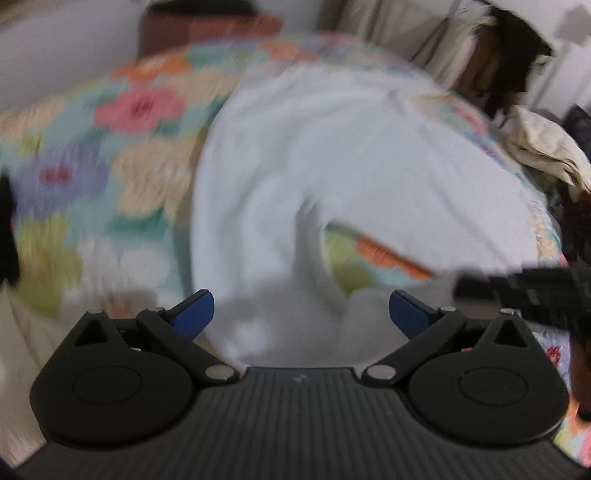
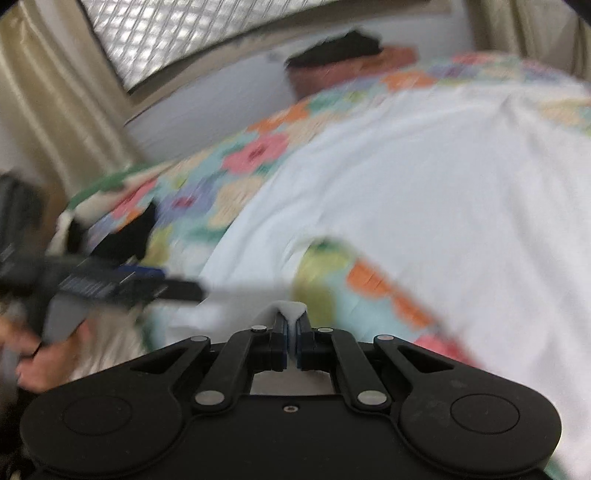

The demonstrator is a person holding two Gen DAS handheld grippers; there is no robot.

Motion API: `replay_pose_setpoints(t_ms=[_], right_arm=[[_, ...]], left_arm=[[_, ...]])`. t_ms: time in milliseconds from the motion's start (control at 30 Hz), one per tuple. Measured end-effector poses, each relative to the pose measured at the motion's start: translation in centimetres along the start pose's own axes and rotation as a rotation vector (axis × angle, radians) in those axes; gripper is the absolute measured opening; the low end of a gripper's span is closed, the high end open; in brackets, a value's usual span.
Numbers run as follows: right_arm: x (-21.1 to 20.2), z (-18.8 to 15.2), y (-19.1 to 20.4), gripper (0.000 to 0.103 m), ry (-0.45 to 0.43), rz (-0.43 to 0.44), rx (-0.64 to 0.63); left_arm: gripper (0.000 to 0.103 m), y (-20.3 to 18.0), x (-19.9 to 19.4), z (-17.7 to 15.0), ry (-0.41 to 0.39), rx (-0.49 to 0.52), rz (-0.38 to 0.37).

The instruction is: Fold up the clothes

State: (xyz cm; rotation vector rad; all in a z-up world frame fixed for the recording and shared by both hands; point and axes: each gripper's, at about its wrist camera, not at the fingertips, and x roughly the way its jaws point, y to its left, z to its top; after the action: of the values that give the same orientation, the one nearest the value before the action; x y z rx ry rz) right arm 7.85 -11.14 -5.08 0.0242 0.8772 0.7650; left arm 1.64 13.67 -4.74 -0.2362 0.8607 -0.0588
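Observation:
A white garment (image 1: 332,155) lies spread on a bed with a flowered quilt (image 1: 122,122); both views are motion-blurred. My left gripper (image 1: 301,314) is open, its blue pads wide apart just above the garment's near edge, holding nothing. My right gripper (image 2: 291,325) is shut on a fold of the white garment (image 2: 424,192) at its near edge. The left gripper (image 2: 122,284) shows blurred at the left of the right wrist view, and the right gripper (image 1: 524,291) at the right edge of the left wrist view.
A pile of cream and dark clothes (image 1: 535,144) lies at the bed's right side. A dark item (image 2: 125,232) lies on the quilt's left edge. Curtains (image 2: 48,103), a window (image 2: 177,33) and a brown headboard (image 2: 343,70) stand behind.

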Motion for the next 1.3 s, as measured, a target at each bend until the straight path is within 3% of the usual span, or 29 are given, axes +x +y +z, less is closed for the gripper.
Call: replay_pose_setpoints(t_ms=[233, 433, 533, 600, 667, 700, 733, 800, 867, 900, 933, 1033, 1100, 1233, 1300], right_arm=[[-0.1, 6.6, -1.8, 0.006, -0.027, -0.095, -0.026], [-0.8, 9.3, -1.6, 0.006, 0.022, -0.08, -0.007], [-1.6, 9.5, -0.9, 0.006, 0.025, -0.064, -0.021], [-2.5, 9.2, -0.4, 0.006, -0.009, -0.035, -0.027], [-3.2, 9.1, -0.3, 0.006, -0.04, -0.028, -0.03], [-3.5, 9.3, -0.3, 0.006, -0.05, -0.029, -0.03], [-3.6, 9.6, -0.4, 0.006, -0.054, -0.033, -0.029], [-3.7, 10.5, -0.6, 0.006, -0.057, -0.042, -0.029], [-3.6, 11.5, -0.8, 0.006, -0.064, -0.05, -0.013], [-3.4, 12.1, -0.8, 0.006, -0.07, -0.054, -0.004], [-3.2, 12.7, -0.8, 0.006, -0.078, -0.063, -0.001], [-2.3, 14.6, -0.8, 0.006, -0.083, -0.111, 0.015], [-1.9, 15.8, -0.8, 0.006, -0.071, -0.154, 0.033], [-1.3, 17.8, -0.9, 0.006, 0.002, -0.249, 0.102], [-0.9, 18.6, -1.3, 0.006, 0.059, -0.278, 0.155]], left_arm=[[0.103, -4.3, 0.7, 0.0, -0.041, 0.243, 0.026], [0.103, -7.8, 1.3, 0.1, -0.081, 0.448, 0.057], [0.103, -8.8, 1.6, 0.8, -0.147, 0.518, 0.135], [0.1, -8.8, 1.6, 1.2, -0.152, 0.512, 0.1], [0.089, -8.7, 1.8, 1.8, -0.146, 0.492, 0.056], [0.07, -8.6, 1.8, 2.1, -0.143, 0.481, 0.037], [0.059, -8.5, 1.8, 2.4, -0.144, 0.468, 0.017], [0.056, -8.2, 1.4, 2.9, -0.168, 0.429, -0.023], [0.042, -8.1, 1.7, 3.6, -0.178, 0.401, -0.055], [0.027, -8.1, 2.2, 4.2, -0.175, 0.387, -0.063], [0.019, -8.0, 2.9, 5.1, -0.162, 0.368, -0.05], [0.019, -7.4, 4.5, 8.6, -0.131, 0.28, 0.029], [0.017, -7.0, 5.0, 11.4, -0.129, 0.228, 0.028], [0.008, -8.4, 5.9, 15.5, -0.17, 0.268, 0.003], [0.008, -8.3, 5.9, 14.9, -0.233, 0.28, 0.006]])
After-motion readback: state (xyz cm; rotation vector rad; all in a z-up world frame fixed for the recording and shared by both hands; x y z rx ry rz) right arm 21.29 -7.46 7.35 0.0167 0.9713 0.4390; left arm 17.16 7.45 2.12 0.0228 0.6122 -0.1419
